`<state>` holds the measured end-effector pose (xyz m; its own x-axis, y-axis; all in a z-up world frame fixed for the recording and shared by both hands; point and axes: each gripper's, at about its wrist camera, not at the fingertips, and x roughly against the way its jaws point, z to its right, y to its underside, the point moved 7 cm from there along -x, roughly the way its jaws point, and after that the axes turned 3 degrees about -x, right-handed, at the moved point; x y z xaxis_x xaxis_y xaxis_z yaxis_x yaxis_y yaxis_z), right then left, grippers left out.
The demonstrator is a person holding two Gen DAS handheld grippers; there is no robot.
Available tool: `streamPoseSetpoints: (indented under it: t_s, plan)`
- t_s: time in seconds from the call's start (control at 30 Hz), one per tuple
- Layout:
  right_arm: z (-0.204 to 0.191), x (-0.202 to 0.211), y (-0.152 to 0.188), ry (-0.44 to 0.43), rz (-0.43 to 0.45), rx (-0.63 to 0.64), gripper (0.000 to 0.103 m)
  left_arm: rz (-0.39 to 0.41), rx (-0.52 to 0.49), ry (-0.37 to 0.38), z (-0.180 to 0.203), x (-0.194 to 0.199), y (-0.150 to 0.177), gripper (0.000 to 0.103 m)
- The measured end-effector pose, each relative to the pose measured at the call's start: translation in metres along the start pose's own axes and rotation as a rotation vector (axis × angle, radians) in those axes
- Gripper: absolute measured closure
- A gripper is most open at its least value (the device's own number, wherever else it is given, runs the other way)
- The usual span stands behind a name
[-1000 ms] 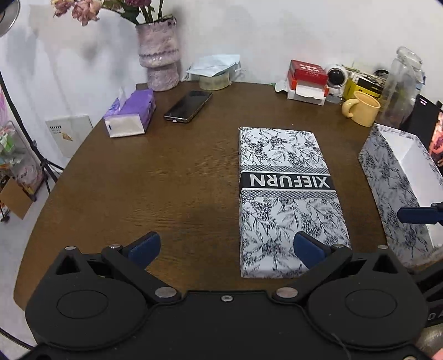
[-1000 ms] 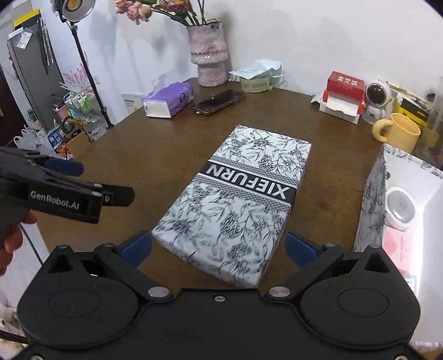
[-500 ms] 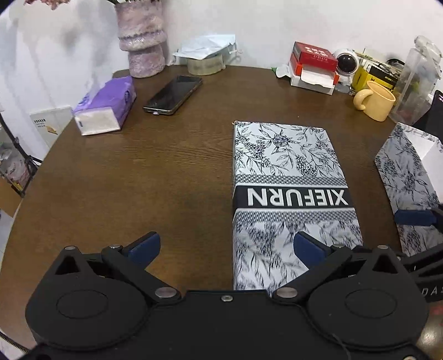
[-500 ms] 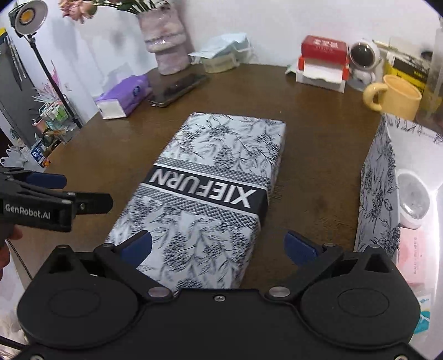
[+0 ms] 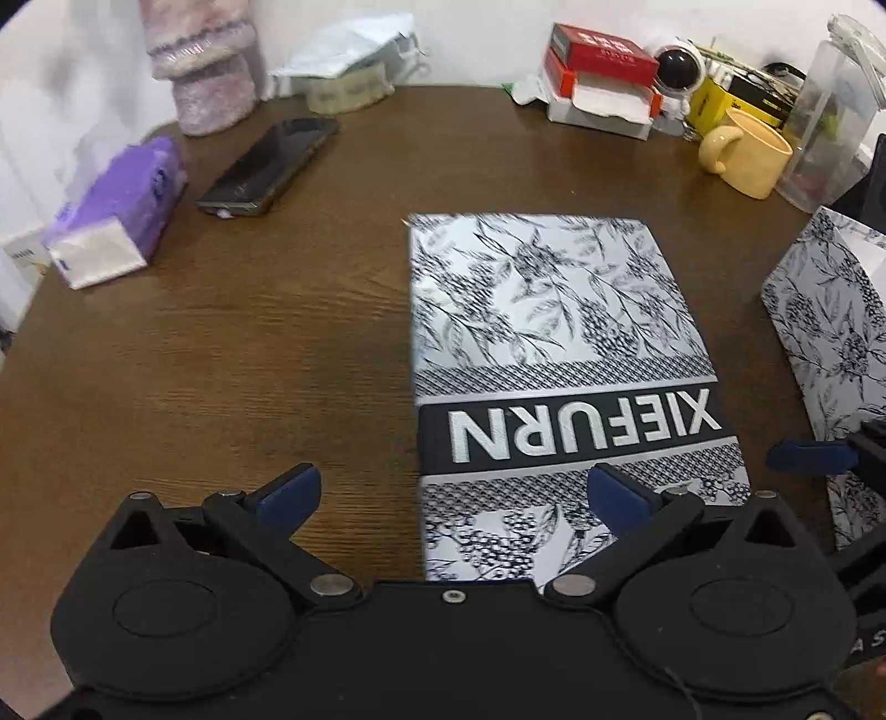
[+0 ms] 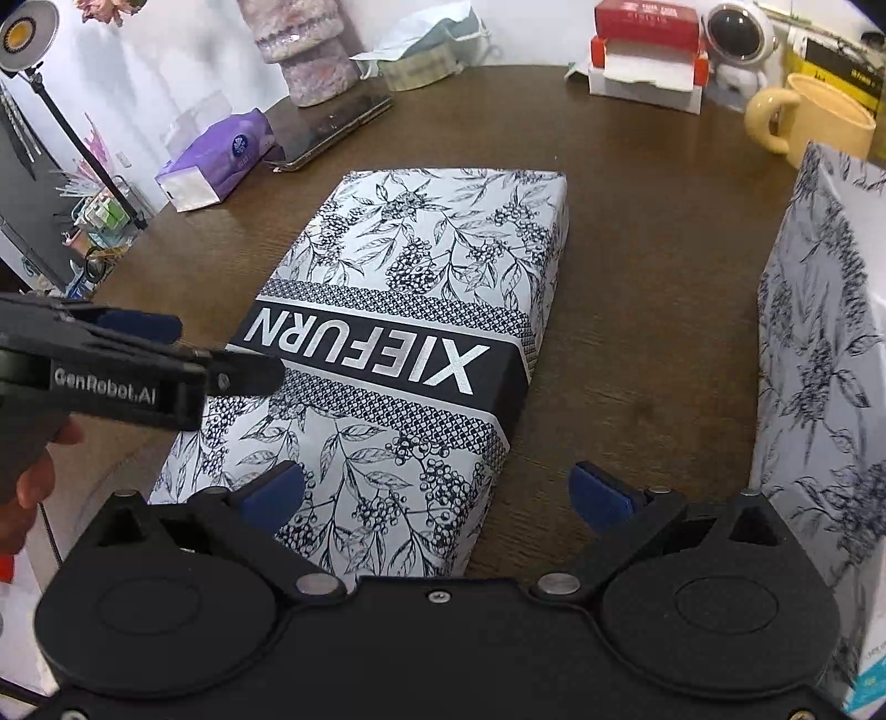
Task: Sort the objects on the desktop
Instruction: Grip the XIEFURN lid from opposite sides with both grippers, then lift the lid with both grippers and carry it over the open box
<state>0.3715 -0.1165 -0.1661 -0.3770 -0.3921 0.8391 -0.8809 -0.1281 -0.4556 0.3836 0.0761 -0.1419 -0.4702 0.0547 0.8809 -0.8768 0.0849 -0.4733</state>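
The lid (image 5: 559,354) lies flat on the table (image 5: 249,360), its near end under both grippers: left (image 5: 451,493) and right (image 6: 437,495), jaws spread, holding nothing.

both views are evenly and fairly brightly lit, with soft shadows on the far wall. a round lamp (image 6: 21,30) glows at far left in the right view. the table (image 5: 221,354) shows a mild sheen, and silver print on the lid (image 6: 410,310) glints. fisheye bending curves the edges, corners go dark, and far objects look slightly smeared.
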Motion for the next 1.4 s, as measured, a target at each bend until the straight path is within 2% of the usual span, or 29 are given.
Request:
streamPoseSetpoints:
  t_s: [0.37, 0.63, 1.03, 1.3, 1.4]
  plan:
    - [0.002, -0.016, -0.005, -0.049, -0.008, -0.081, 0.0, -0.007, 0.046, 0.108, 0.005, -0.02, 0.0, 0.0]
    - [-0.013, -0.021, -0.004, -0.079, 0.007, -0.026, 0.0, -0.042, 0.171, 0.212, 0.005, -0.03, 0.006, 0.0]
    - [-0.016, -0.021, -0.004, -0.065, 0.034, -0.041, 0.0, -0.002, 0.2, 0.174, 0.01, -0.027, 0.01, 0.0]
    - [-0.019, -0.012, 0.008, -0.111, 0.046, 0.01, 0.0, 0.003, 0.197, 0.151, 0.015, -0.014, 0.021, 0.0]
    - [-0.026, -0.001, 0.011, -0.118, 0.075, 0.019, 0.0, 0.028, 0.209, 0.142, 0.013, -0.002, 0.024, 0.0]
